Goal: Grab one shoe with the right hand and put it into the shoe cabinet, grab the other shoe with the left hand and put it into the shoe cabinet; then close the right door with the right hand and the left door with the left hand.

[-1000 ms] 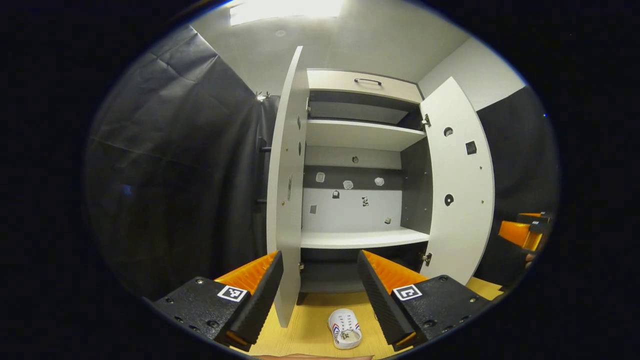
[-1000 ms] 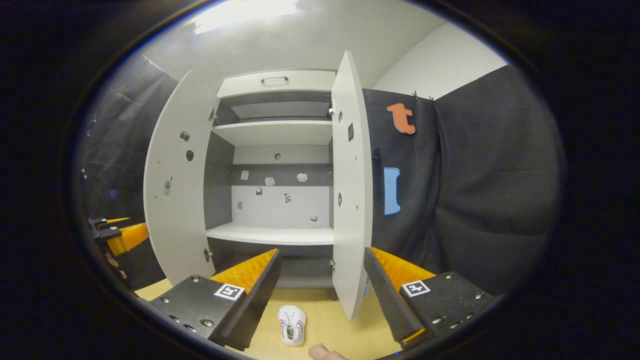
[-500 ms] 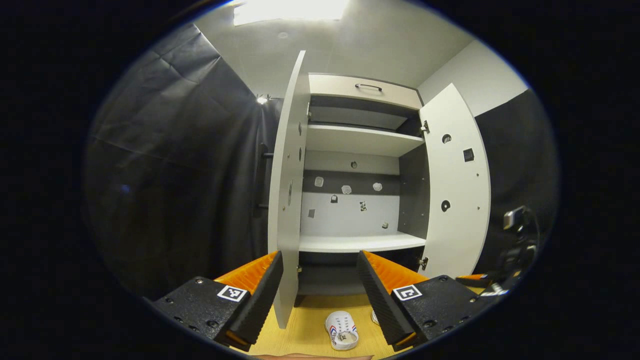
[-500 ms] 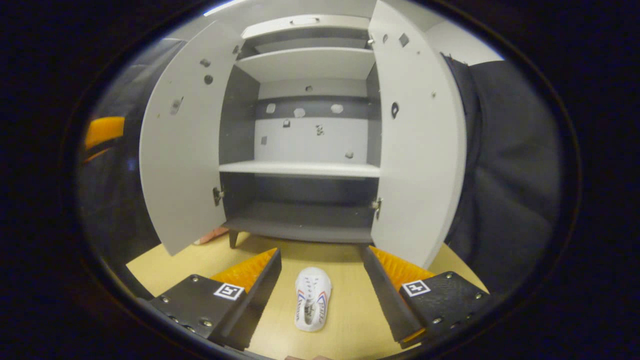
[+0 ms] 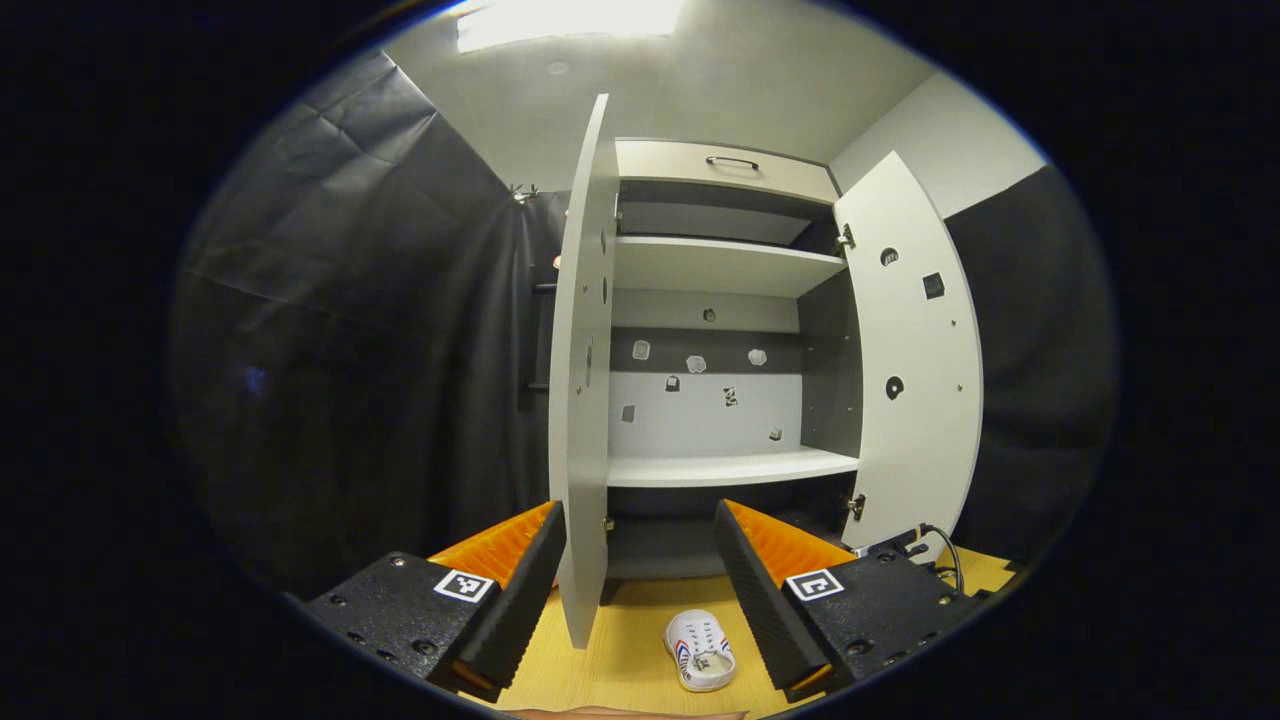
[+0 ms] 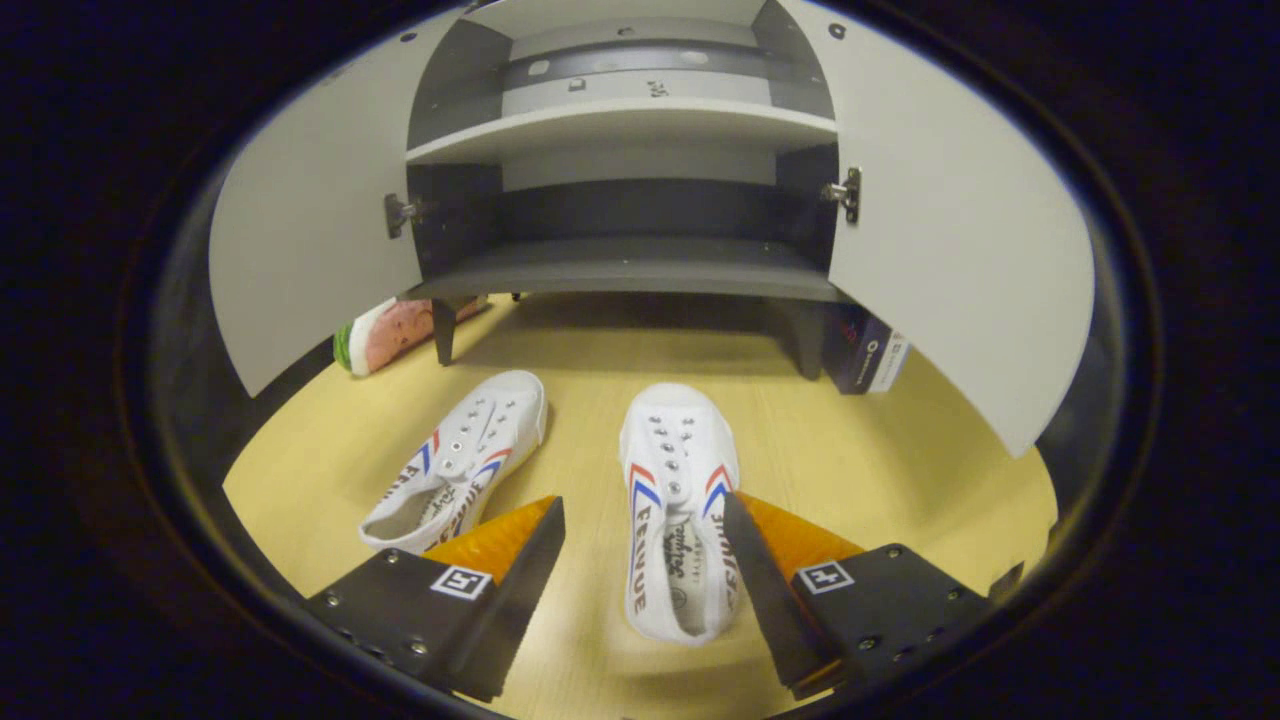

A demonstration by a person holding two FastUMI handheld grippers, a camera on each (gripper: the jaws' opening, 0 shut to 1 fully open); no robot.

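The right tool [image 6: 640,520] hangs low over the wooden floor [image 6: 860,470] with its jaws wide, and the right-hand shoe [image 6: 675,505] lies between them, toe toward 12 o'clock and the shoe cabinet [image 6: 620,270]. The shoe sits off-centre: its edge at 3 o'clock looks to be touching or just beside that finger, while a clear gap remains on the 9 o'clock side. Closing from here could shove the shoe sideways or pinch only the soft canvas collar, which would likely fold and let the shoe droop or slip on the lift. The second shoe [image 6: 460,460] rests near, at 10 o'clock, angled; a sideways shove could knock it. The left tool [image 5: 640,560] waits higher, jaws wide and empty, its own shoe [image 5: 700,650] on the floor below. The open left door [image 5: 580,400] stands edge-on just ahead and could be clipped.
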